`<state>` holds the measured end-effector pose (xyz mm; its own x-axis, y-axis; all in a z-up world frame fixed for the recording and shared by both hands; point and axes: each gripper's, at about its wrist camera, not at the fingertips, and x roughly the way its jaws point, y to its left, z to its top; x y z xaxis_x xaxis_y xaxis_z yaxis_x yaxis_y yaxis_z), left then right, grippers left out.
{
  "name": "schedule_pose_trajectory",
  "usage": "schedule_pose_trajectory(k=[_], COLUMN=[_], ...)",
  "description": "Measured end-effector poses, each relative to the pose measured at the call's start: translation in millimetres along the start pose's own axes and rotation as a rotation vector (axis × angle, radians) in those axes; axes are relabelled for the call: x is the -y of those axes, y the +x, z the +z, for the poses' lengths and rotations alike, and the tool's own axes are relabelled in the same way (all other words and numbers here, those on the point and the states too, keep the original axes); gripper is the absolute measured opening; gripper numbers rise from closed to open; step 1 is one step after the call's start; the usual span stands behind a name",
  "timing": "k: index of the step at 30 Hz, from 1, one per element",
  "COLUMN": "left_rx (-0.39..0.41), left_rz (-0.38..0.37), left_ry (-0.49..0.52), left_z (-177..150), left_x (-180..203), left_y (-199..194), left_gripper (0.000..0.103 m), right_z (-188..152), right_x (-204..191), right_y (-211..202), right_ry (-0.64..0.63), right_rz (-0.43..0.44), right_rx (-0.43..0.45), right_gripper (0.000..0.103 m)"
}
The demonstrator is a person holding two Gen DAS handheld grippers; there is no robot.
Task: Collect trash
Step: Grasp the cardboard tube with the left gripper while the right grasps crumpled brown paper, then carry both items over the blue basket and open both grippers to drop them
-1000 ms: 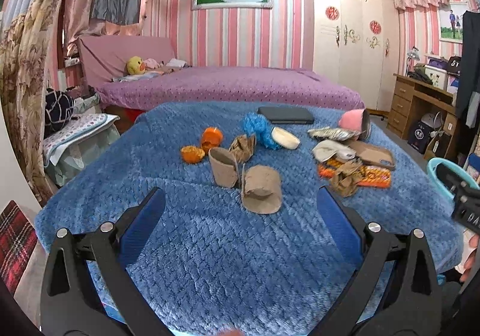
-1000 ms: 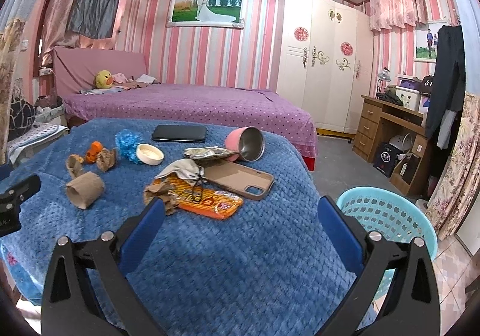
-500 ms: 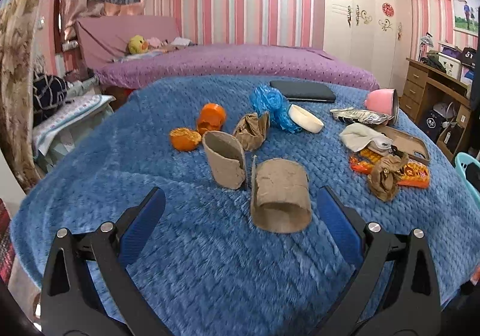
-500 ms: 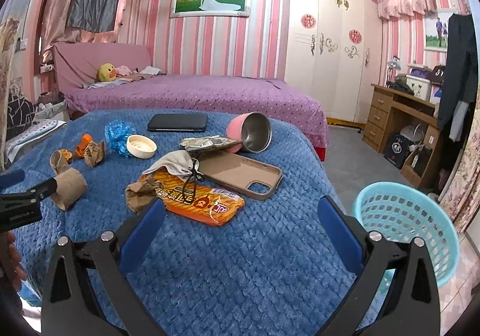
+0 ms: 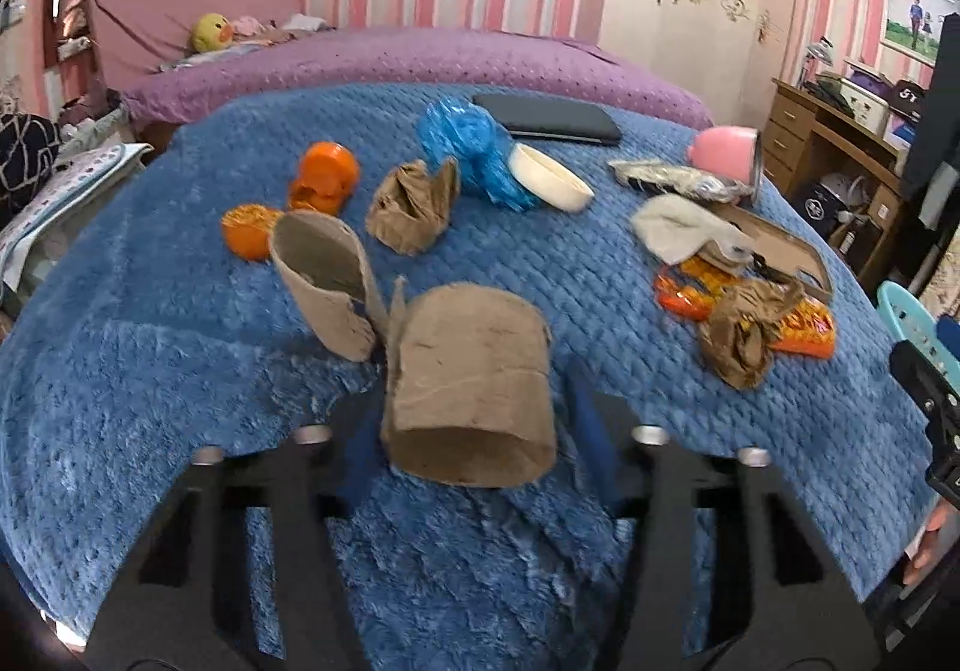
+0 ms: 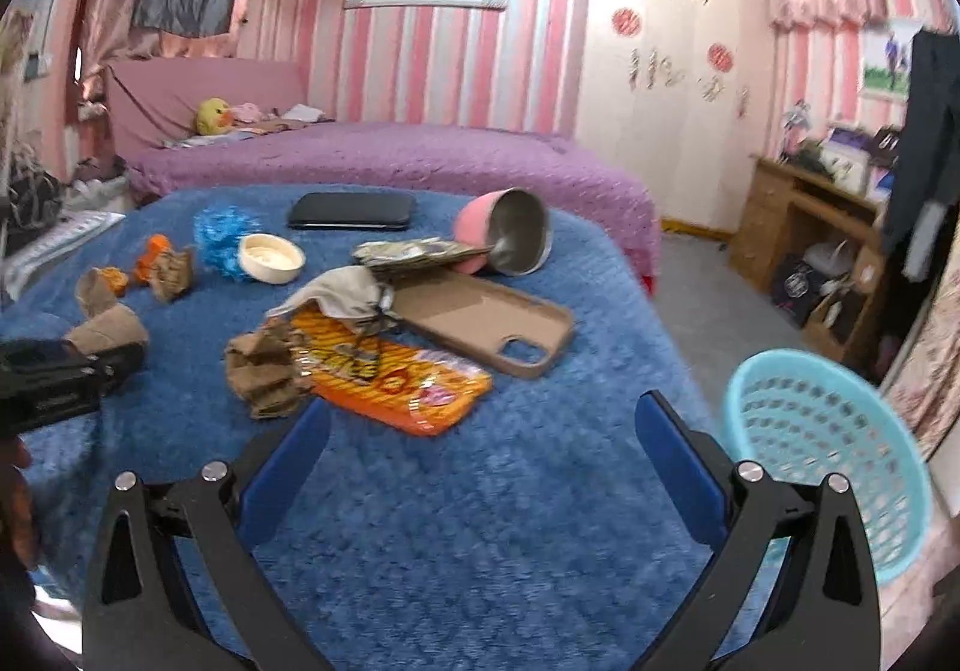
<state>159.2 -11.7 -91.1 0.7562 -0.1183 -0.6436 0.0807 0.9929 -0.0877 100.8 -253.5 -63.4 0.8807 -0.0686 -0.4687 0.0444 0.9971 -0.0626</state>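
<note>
A brown cardboard roll (image 5: pixel 468 371) lies on the blue blanket (image 5: pixel 180 371), between the fingers of my left gripper (image 5: pixel 474 401). Its jaws are closing, and the blue pads stand just beside the roll's sides with a thin gap on the right. A second cardboard tube (image 5: pixel 324 275) leans against the roll's far left. My right gripper (image 6: pixel 480 404) hangs open over bare blanket, just short of an orange snack wrapper (image 6: pixel 390 377) and a crumpled brown paper (image 6: pixel 264 371). In the right wrist view the left gripper's black body shows at the left edge, by the roll (image 6: pixel 108 329).
Orange peels (image 5: pixel 324 173), another brown paper wad (image 5: pixel 414 203), blue plastic (image 5: pixel 468 143), a white bowl (image 5: pixel 552 179), a pink cup (image 6: pixel 510 233), a tan phone case (image 6: pixel 486 323) and a dark tablet (image 6: pixel 351 209) lie farther back. A turquoise basket (image 6: pixel 828 431) stands on the floor, right.
My left gripper has moved forward and down to the cardboard roll, and its jaws have narrowed around it. The right gripper has moved a little forward and stayed wide open.
</note>
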Motion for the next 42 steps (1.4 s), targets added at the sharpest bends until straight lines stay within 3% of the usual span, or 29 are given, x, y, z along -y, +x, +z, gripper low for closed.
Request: schedule_pose_trajectory(k=[7, 14, 20, 22, 24, 36, 42], left_rx=[0.044, 0.095, 0.111, 0.114, 0.118, 0.152, 0.165], left_rz=[-0.028, 0.064, 0.101, 0.108, 0.116, 0.097, 0.065], left_ry=[-0.013, 0.018, 0.012, 0.016, 0.018, 0.023, 0.056], left_z=[-4.1, -2.7, -1.2, -0.6, 0.2, 7.9, 8.6], left_x=[-7.1, -18.6, -32.8, -33.5, -33.1, 7.2, 55.7], left_y=[-32.1, -54.7, -58.4, -59.1, -61.2, -75.2, -77.7], left_gripper=[0.044, 0.044, 0.044, 0.044, 0.044, 0.044, 0.044], right_z=[6.6, 12.8, 16.3, 16.6, 14.9, 23.7, 30.1], right_x=[-21.6, -68.4, -94.8, -97.4, -94.9, -37.7, 30.8], right_y=[6.4, 28.8, 57.1, 69.2, 77.3, 19.6, -1.5], right_ry=[-0.01, -0.079, -0.13, -0.135, -0.124, -0.075, -0.014], right_rz=[0.071, 0.123, 0.141, 0.175, 0.212, 0.214, 0.147], right_rx=[-0.017, -0.042, -0.105, -0.157, -0.201, -0.064, -0.03], right_gripper=[0.099, 0.098, 0.083, 0.065, 0.049, 0.048, 0.048])
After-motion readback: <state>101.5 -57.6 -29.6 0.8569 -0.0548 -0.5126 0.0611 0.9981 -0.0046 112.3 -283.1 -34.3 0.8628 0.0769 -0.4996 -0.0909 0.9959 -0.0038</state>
